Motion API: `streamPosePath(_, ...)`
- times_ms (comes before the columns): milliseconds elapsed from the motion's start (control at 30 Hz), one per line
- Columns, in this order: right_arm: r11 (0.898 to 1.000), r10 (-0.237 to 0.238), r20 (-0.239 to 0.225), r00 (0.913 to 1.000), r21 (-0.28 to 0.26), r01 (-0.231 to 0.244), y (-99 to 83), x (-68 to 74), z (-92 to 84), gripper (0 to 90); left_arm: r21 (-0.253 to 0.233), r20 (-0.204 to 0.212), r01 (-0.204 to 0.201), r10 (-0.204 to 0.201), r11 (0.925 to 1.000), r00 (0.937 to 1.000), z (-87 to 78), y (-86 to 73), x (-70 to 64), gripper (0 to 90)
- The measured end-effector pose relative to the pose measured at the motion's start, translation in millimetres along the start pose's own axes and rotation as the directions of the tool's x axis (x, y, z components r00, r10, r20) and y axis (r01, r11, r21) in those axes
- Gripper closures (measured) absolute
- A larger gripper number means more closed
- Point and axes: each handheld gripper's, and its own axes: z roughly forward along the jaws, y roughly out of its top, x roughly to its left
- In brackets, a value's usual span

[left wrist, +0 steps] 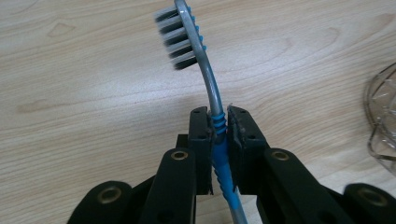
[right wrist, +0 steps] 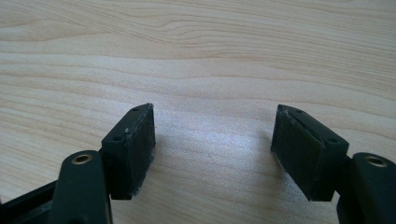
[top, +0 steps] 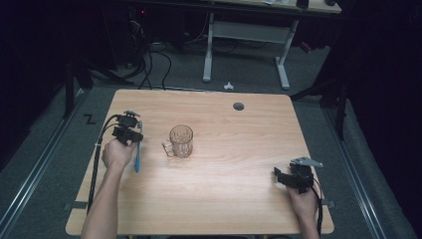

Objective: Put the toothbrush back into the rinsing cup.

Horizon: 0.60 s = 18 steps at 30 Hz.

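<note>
Two grippers show in the high view over a wooden table [top: 234, 149]: the left gripper [top: 130, 130] at the left side carries a blue toothbrush [top: 138, 152], a clear glass mug [top: 180, 141] stands just right of it, and the right gripper [top: 294, 180] sits near the right front corner. In the left gripper view the jaws clamp the toothbrush [left wrist: 212, 100] at its ribbed blue neck (bristles facing left), with the mug's rim [left wrist: 380, 126] at the right edge. The right gripper view shows its jaws spread wide over bare wood [right wrist: 210, 56].
</note>
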Motion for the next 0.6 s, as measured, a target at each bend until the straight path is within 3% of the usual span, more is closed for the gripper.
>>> streamPosePath(600, 1.000, 0.001, 0.000, 1.0000, 0.000, -0.001, 0.0, 0.1, 0.0, 30.5, -0.101, 0.039, -0.040, 0.044, 0.9940, 0.9982, -31.1, -4.9, -8.4, 80.6)
